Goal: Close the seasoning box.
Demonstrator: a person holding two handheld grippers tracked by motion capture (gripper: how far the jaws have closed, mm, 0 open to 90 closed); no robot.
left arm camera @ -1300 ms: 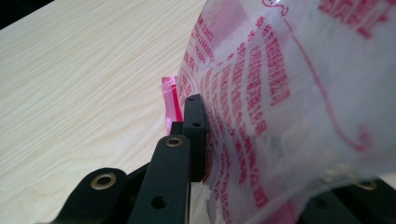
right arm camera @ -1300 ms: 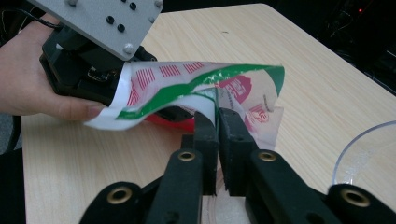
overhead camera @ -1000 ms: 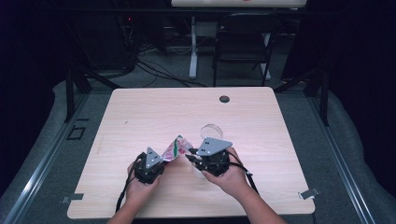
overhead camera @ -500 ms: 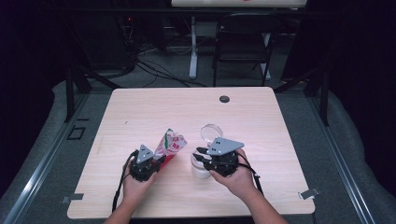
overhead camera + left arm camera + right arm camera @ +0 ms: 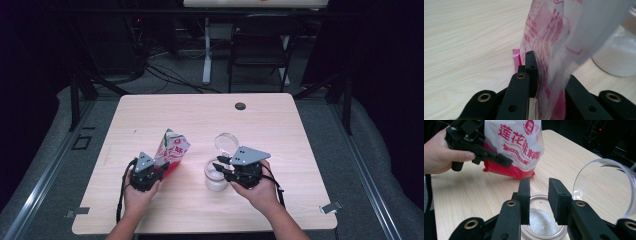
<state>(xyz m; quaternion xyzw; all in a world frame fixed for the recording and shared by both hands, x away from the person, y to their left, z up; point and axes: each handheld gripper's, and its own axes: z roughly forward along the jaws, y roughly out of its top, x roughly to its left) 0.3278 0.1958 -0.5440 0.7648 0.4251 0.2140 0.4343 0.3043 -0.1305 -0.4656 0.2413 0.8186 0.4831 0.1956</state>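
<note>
Red-and-white plastic makes up the seasoning bag [image 5: 171, 151], a soft pouch that stands tilted on the table's near-left part, held by its lower corner. The left gripper [image 5: 156, 172] is clamped on that corner; in the left gripper view the film [image 5: 554, 62] is pinched flat between the jaws. Judging by how it sags and creases, the bag looks light, limp and a little slick, so a hold on the sealed edge seems safer than one on the loose, bulging middle, which would likely fold away.

Just right of the bag stands the open jar [image 5: 216, 175] with white grains in its bottom, likely rigid and breakable if knocked. The right gripper [image 5: 223, 165] hangs above its mouth, and its jaws have just been opening; in the right gripper view nothing sits between the pads [image 5: 524, 195], only the jar's rim [image 5: 541, 195] below them. The clear round lid [image 5: 227, 142] sits just beyond the jar, on its far side.

Bag and jar are near each other yet apart. The wooden table [image 5: 200, 115] lies bare across its far half and to both sides, while the near edge sits close behind both hands.
</note>
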